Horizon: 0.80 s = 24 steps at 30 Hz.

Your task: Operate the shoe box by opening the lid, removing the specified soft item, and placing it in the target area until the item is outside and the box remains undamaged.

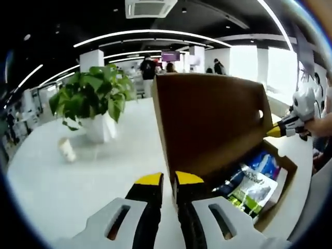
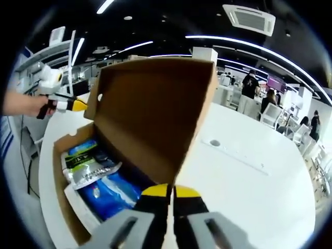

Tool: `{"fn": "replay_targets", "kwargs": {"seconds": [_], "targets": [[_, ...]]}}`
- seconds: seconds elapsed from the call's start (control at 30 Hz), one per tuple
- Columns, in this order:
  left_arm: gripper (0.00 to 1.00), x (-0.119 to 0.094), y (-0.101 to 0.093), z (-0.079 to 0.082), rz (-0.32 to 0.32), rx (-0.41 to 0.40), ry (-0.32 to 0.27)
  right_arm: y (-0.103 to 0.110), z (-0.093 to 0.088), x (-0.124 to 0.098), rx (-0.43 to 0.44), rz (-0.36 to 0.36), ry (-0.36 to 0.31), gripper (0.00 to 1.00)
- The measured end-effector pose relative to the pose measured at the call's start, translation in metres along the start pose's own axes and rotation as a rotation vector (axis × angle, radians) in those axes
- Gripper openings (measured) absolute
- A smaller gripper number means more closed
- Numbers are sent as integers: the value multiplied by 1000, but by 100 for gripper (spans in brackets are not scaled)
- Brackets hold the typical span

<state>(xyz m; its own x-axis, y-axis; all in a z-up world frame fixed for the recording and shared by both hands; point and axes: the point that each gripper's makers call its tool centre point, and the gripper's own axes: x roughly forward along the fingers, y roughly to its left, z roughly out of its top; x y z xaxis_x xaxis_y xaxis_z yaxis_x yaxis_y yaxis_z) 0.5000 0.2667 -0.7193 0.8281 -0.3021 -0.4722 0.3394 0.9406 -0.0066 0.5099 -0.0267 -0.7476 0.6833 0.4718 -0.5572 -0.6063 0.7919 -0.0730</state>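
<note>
I find the shoe box open on the white surface, lid upright. Both my left gripper and right gripper are clenched, holding nothing. Soft pouches remain inside. Risk: snagging the lid hinge could tear it.

- The raised lid of the shoe box stands like a wall, blocking passage straight across from either side.
- The box mouth lies open from above; soft packets fill its floor, with little spare room between them and the walls.
- The left claw and the right claw each sit at the lid's edge, jaws together.
- A potted plant and a small cup occupy the bench left of the box.
- Bare bench spreads between plant and box.
</note>
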Motion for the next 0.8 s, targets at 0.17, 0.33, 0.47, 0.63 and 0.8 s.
{"fn": "replay_targets", "kwargs": {"seconds": [0.17,0.33,0.47,0.63,0.8], "targets": [[3,3,-4,-11,-3,-18,31,0,0,0,-1,3,3,0],[1,4,-3,-9,9,-35,31,0,0,-1,3,5,5,0],[1,5,-3,-8,11,-21,43,0,1,0,16,5,3,0],[1,5,-3,-7,14,-18,47,-1,1,1,21,9,6,0],[1,5,-2,-7,13,-21,48,0,1,1,21,9,8,0]]}}
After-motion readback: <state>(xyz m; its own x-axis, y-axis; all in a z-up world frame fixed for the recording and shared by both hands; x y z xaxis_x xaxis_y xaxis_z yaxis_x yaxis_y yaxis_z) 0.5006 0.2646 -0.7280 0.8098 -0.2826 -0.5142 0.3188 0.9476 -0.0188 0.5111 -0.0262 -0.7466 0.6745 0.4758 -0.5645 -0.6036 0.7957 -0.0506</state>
